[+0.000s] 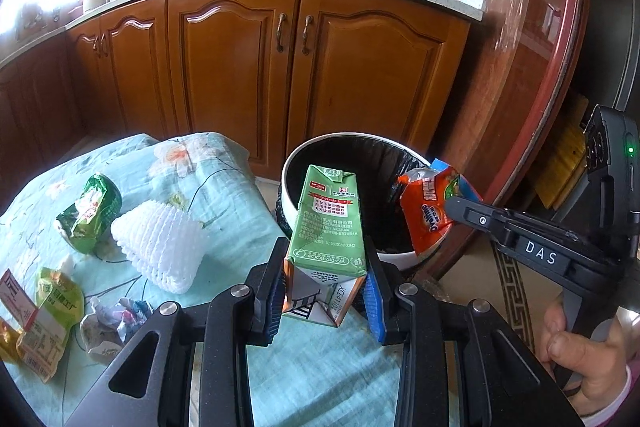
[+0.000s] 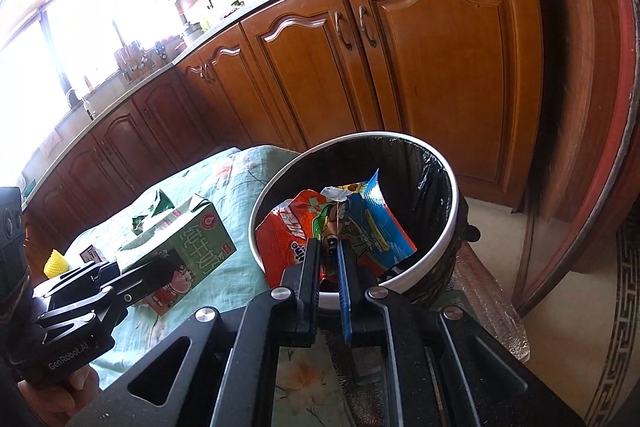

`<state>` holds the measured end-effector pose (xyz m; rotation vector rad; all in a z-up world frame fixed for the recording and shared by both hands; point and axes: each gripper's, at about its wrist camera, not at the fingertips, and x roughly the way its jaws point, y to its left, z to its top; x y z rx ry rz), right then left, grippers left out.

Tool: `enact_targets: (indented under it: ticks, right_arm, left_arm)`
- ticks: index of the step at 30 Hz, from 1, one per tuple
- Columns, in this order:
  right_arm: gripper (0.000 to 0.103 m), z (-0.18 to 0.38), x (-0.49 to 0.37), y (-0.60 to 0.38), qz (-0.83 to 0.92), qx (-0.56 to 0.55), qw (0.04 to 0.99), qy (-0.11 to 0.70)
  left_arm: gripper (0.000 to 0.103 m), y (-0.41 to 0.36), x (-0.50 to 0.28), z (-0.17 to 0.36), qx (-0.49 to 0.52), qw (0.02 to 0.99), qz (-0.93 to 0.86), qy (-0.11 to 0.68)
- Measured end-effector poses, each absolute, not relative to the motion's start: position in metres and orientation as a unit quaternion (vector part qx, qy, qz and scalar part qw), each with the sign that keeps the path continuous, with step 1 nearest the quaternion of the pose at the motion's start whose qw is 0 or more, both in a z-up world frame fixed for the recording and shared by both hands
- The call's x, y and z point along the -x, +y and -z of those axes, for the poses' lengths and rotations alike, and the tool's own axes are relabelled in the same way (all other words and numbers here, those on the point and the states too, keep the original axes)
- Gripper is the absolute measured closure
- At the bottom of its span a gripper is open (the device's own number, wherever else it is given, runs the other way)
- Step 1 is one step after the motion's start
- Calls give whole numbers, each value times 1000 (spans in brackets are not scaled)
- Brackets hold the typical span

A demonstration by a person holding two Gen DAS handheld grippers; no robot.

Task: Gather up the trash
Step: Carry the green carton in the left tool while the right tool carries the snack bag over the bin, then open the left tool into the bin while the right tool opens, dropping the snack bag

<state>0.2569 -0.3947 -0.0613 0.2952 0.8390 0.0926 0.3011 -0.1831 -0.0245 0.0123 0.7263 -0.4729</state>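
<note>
Left hand-held gripper (image 1: 326, 293) clamps milk carton (image 1: 326, 223).

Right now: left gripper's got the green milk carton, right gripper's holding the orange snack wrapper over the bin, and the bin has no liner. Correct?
Not quite. The bin does have a liner: a black bag lines the inside and folds over the rim, clearest in the right wrist view. The rest holds: the left gripper grips the green milk carton, and the right gripper holds the orange snack wrapper over the bin.
</note>
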Motion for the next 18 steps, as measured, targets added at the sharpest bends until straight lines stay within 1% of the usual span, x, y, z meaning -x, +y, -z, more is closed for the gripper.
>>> enact_targets:
  ticks: [18]
  right_arm:
    - [95, 74, -288, -424, -29, -144, 894, 424]
  left_arm:
    - [70, -224, -344, 31, -25, 902, 232, 364]
